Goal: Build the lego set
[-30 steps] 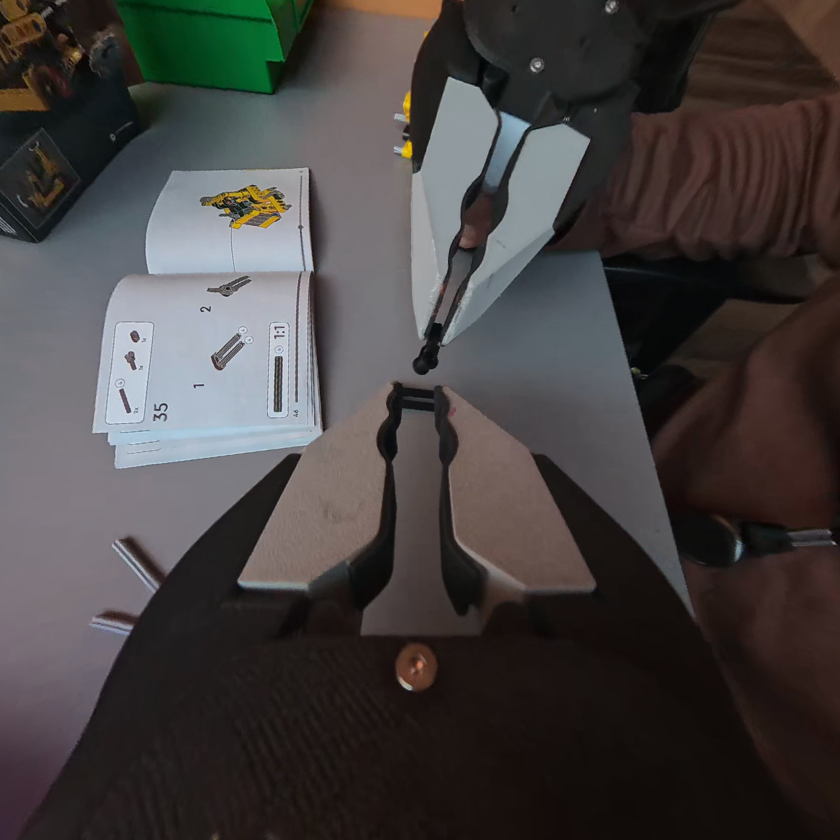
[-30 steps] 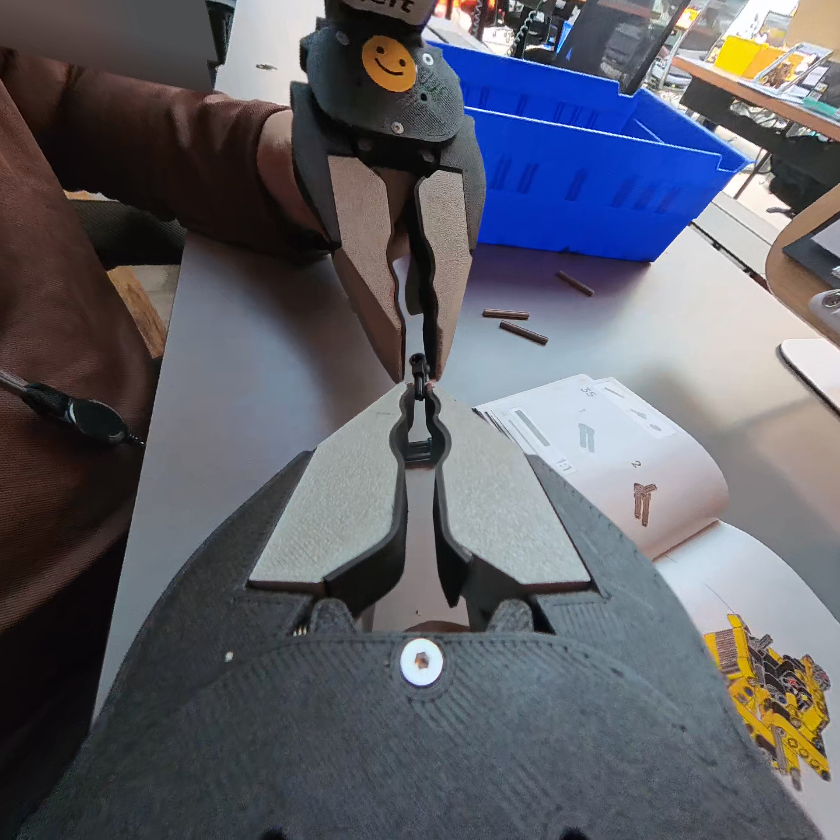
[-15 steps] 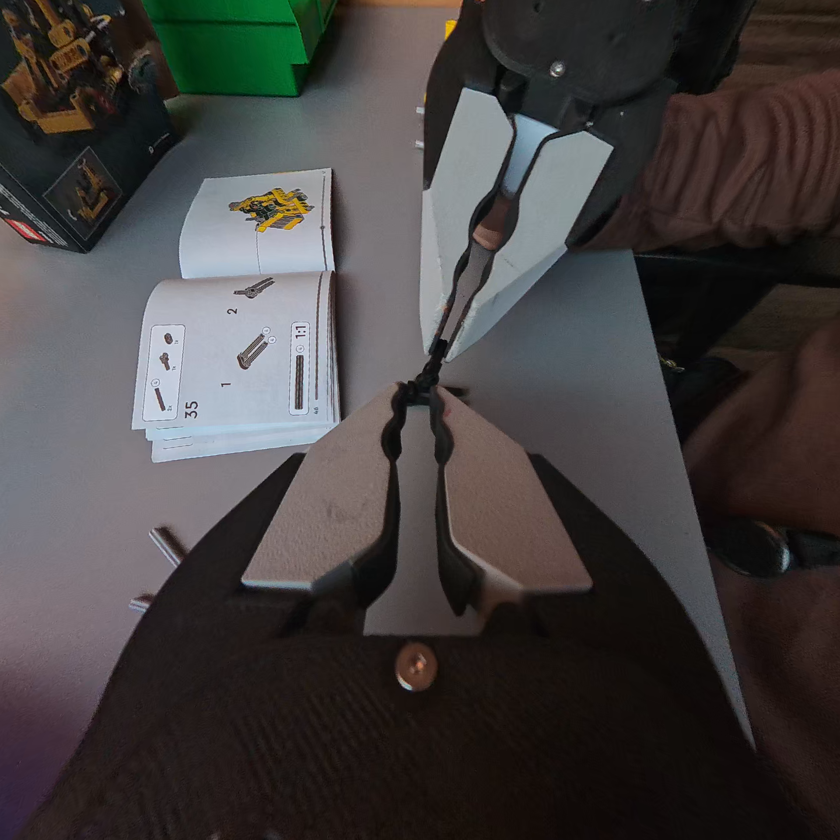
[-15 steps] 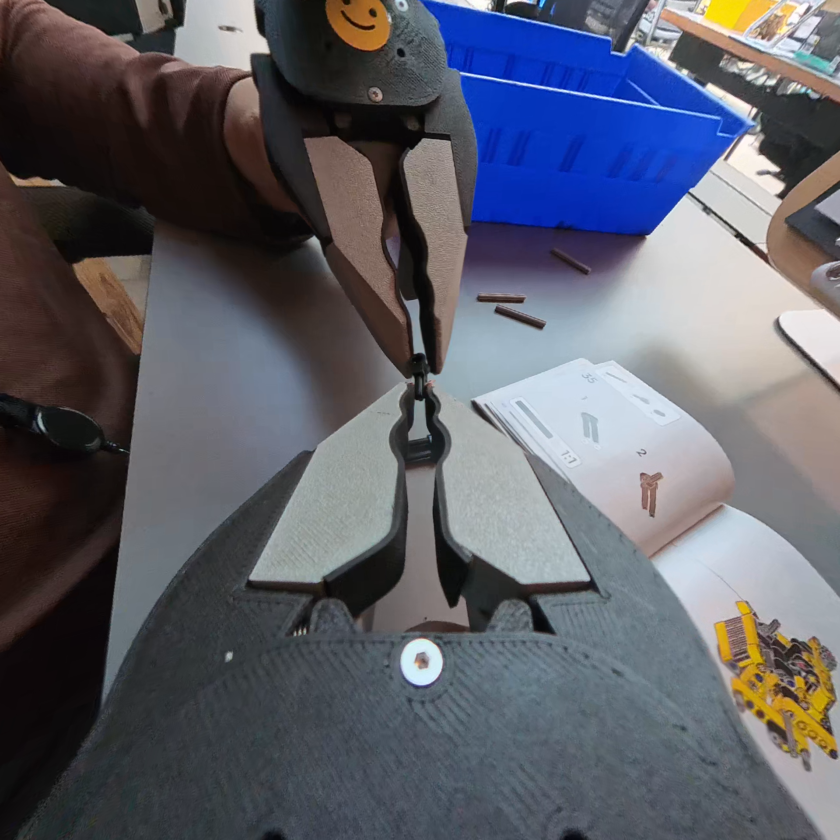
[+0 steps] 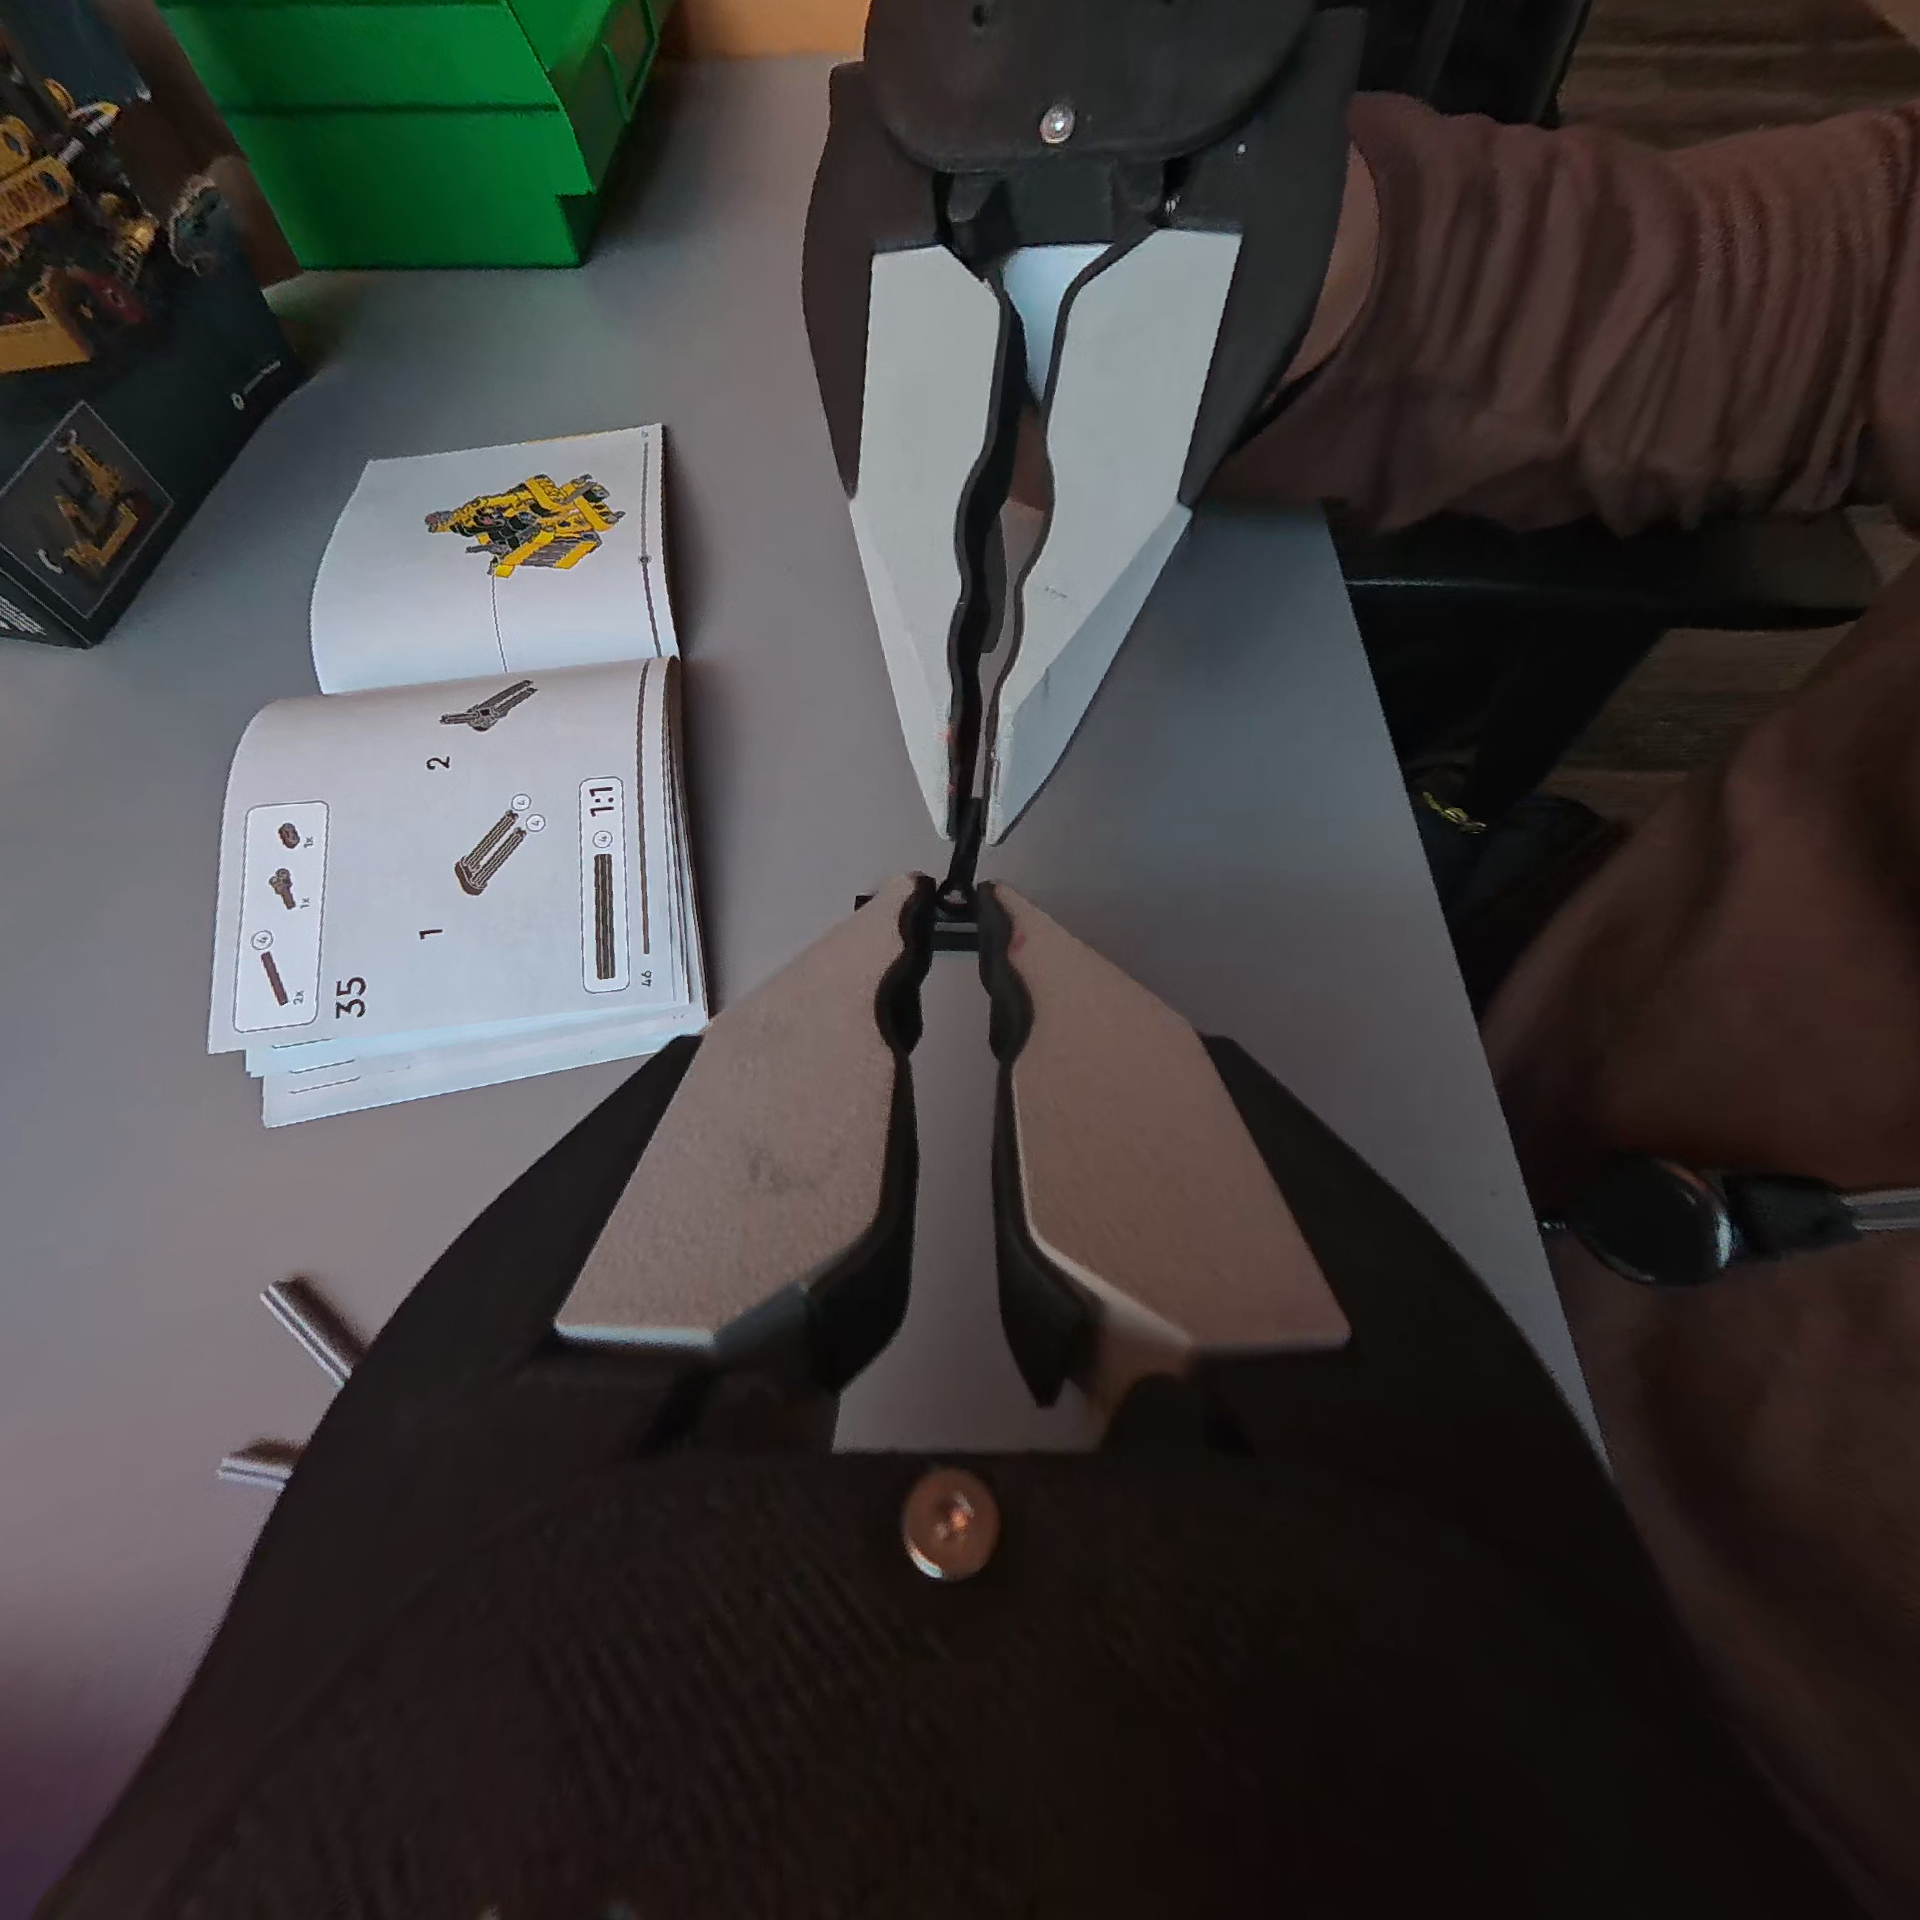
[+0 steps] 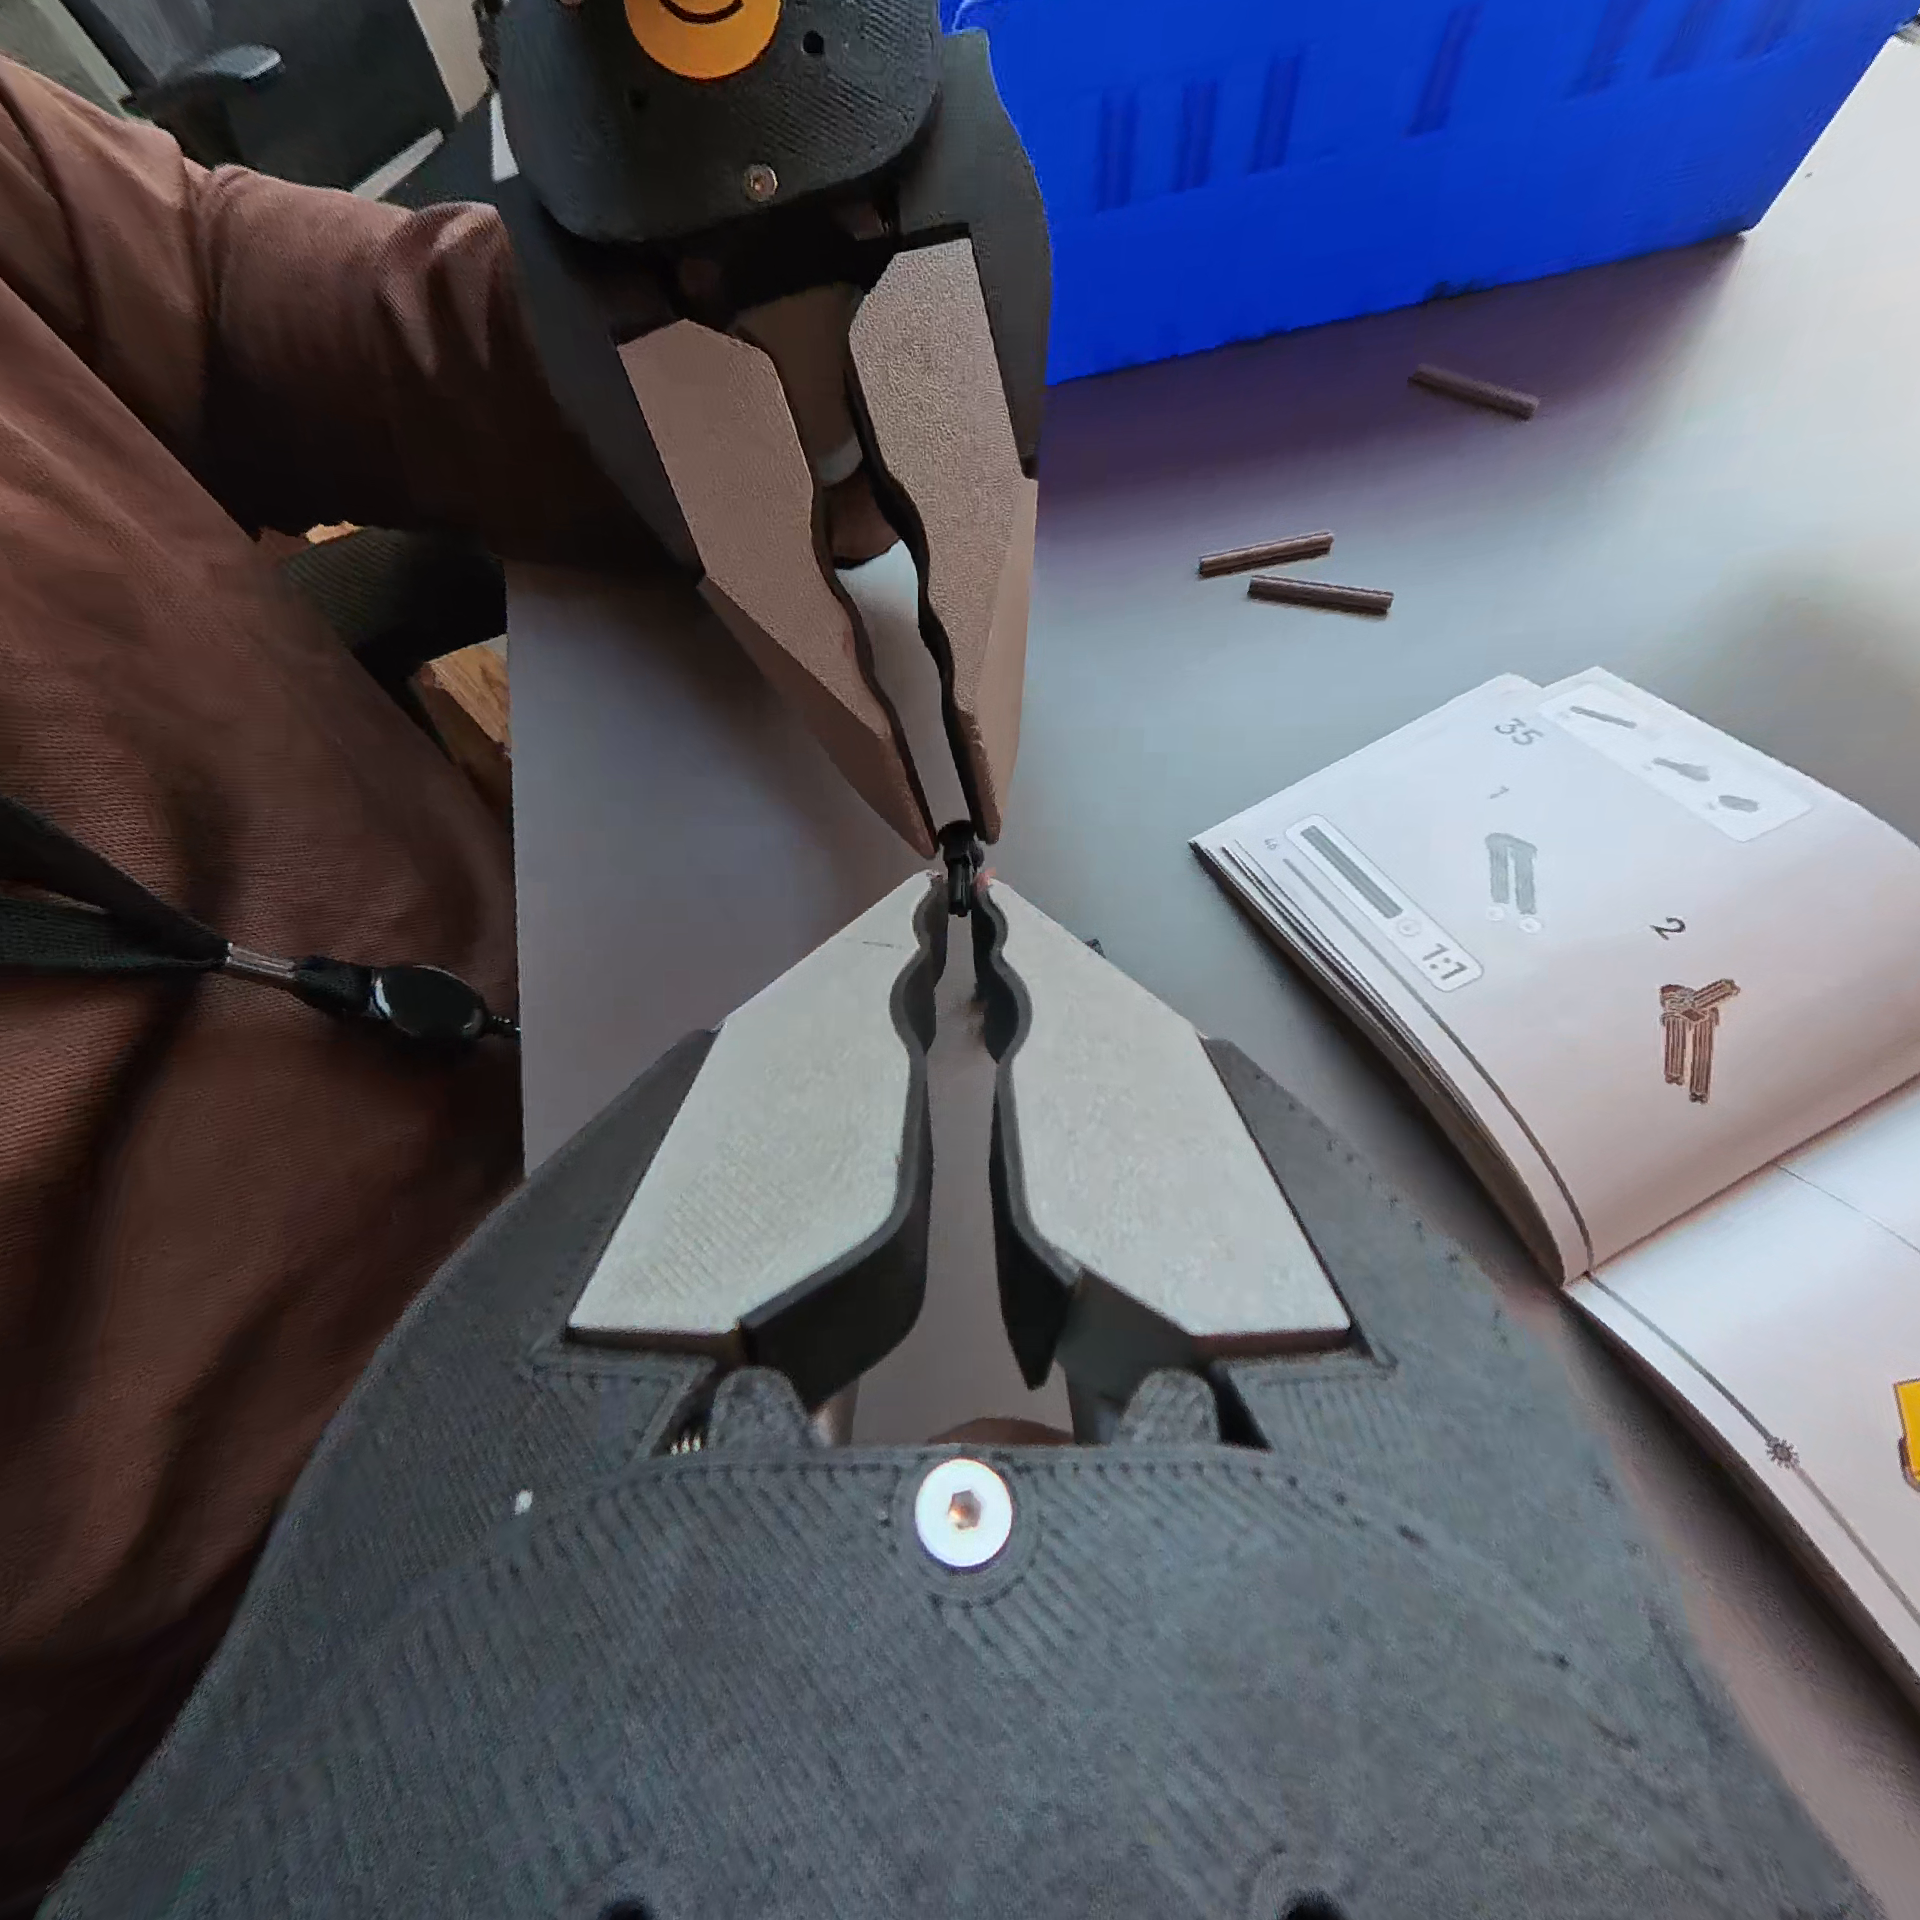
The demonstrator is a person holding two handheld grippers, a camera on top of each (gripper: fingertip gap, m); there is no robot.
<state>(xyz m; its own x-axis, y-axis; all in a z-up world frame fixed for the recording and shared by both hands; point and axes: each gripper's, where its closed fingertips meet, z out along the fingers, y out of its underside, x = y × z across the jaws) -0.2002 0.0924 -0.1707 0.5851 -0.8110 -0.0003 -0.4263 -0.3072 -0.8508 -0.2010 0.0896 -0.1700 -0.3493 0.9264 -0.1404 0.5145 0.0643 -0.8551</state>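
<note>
The step in hand looks like mating two small black pieces in mid-air over the grey table (image 5: 1195, 831). The left gripper (image 5: 951, 904) is clamped on a small black connector (image 5: 954, 928); the right gripper (image 6: 964, 896) pinches a black pin (image 6: 960, 852), its end meeting the connector. Next probably comes a straight, aligned push, as the open instruction booklet (image 5: 457, 883) suggests.

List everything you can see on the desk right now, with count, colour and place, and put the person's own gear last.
Small black lego connector piece: one, between left gripper's tips.
Thin black lego pin: one, in right gripper's tips, meeting the connector.
Brown lego axle rods: three, near the bin.
Open white instruction booklet: one, mid-table.
Blue plastic bin: one, far edge.
Green plastic bins: stacked, far corner.
Dark lego box: one, beside them.
Grey table: one.
Left hand-held gripper: shut.
Right hand-held gripper: shut.
</note>
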